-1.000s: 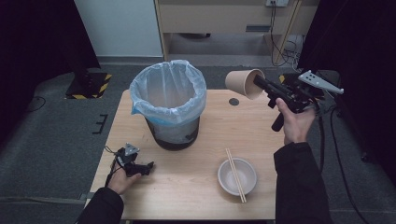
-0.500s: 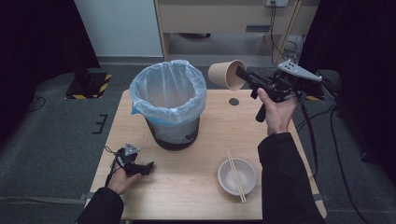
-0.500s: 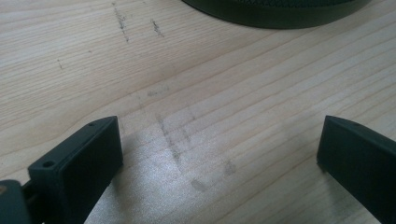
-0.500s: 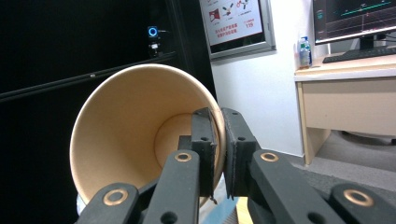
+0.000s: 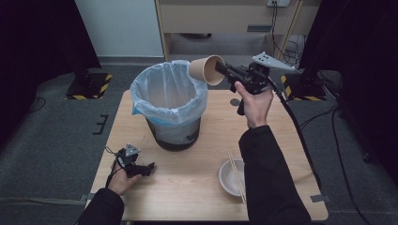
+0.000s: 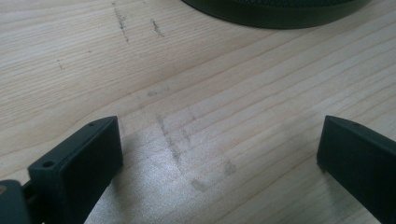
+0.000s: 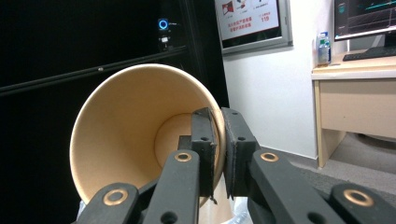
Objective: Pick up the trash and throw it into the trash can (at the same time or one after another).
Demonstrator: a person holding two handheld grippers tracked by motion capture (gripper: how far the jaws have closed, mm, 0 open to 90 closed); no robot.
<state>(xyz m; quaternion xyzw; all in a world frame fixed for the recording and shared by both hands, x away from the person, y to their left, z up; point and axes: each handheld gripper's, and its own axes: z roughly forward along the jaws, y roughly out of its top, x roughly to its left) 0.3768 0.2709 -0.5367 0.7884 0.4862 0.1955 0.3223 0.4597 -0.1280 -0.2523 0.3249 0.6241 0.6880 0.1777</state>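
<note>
We hold paper cup (image 5: 206, 70) upper centre of frame, right gripper (image 5: 224, 71) pinching its rim wall, cup on its side, mouth toward us, just right of lined bin (image 5: 169, 101). Left gripper (image 5: 146, 168) rests lower left, jaws wide, empty.

sleeves: black | right gripper (image 5: 224, 71): black, grey three-cornered plate, brass-coloured pivot screws, black cable
</note>
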